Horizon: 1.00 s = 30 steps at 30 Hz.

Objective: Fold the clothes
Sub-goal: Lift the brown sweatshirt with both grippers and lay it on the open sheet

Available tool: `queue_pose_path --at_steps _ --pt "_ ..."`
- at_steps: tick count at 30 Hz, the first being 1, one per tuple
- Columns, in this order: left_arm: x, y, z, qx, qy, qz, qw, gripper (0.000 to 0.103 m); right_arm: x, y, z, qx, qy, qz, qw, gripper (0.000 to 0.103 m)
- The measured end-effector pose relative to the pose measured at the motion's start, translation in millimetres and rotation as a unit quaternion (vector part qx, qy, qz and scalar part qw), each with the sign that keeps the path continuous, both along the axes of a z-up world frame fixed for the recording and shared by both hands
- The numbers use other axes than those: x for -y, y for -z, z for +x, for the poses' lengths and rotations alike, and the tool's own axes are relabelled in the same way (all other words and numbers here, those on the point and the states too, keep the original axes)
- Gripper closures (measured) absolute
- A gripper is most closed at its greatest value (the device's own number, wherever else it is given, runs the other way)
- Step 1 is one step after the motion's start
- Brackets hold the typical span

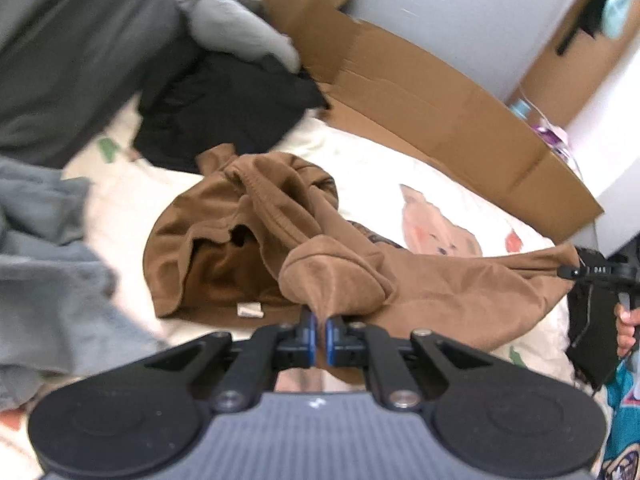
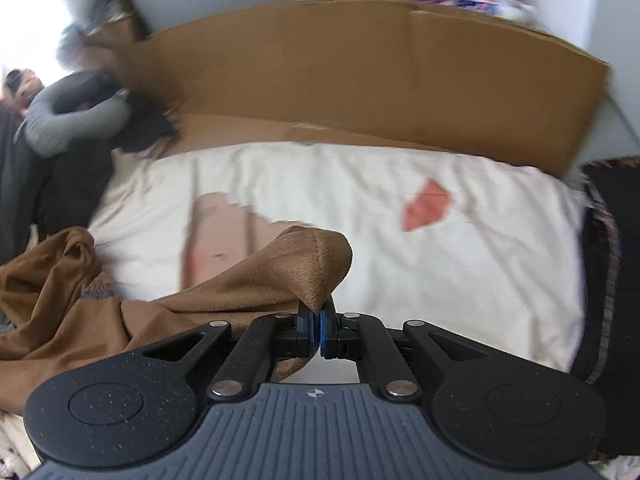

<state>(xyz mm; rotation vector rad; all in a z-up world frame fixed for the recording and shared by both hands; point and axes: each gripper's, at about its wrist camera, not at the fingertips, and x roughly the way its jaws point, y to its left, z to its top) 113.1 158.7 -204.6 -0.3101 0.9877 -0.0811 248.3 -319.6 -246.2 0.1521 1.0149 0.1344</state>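
Brown shirt (image 1: 256,232) lies crumpled on the white blanket (image 1: 360,160).
Left view: the left gripper (image 1: 319,330) pinches a soft, floppy bit. Right view: the right gripper (image 2: 319,326) pinches another bit; hold corners, because it looks light.

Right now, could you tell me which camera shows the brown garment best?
The left wrist view: most of the brown garment lies crumpled on the cream sheet, pinched by the left gripper and stretching to the right gripper. The right wrist view shows only the corner it pinches and a bunched edge at the left.
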Motion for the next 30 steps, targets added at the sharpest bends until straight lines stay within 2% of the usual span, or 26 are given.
queue_pose_path --at_steps 12,18,24,30 --pt "61.1 8.5 20.1 -0.002 0.067 -0.022 0.9975 0.098 92.2 17.5 -47.9 0.004 0.087 0.010 0.996 0.103" --pt "89.7 13.5 27.1 -0.003 0.104 -0.041 0.9937 0.098 132.1 12.6 -73.4 0.008 0.115 0.002 0.993 0.103" --pt "124.9 10.9 37.2 0.006 0.141 -0.058 0.9883 0.098 168.4 -10.7 -90.1 0.031 0.146 -0.016 0.989 0.103" --pt "144.3 -7.8 44.7 0.032 0.168 -0.078 0.9821 0.098 193.0 -40.4 -113.3 0.054 0.174 -0.033 0.983 0.103"
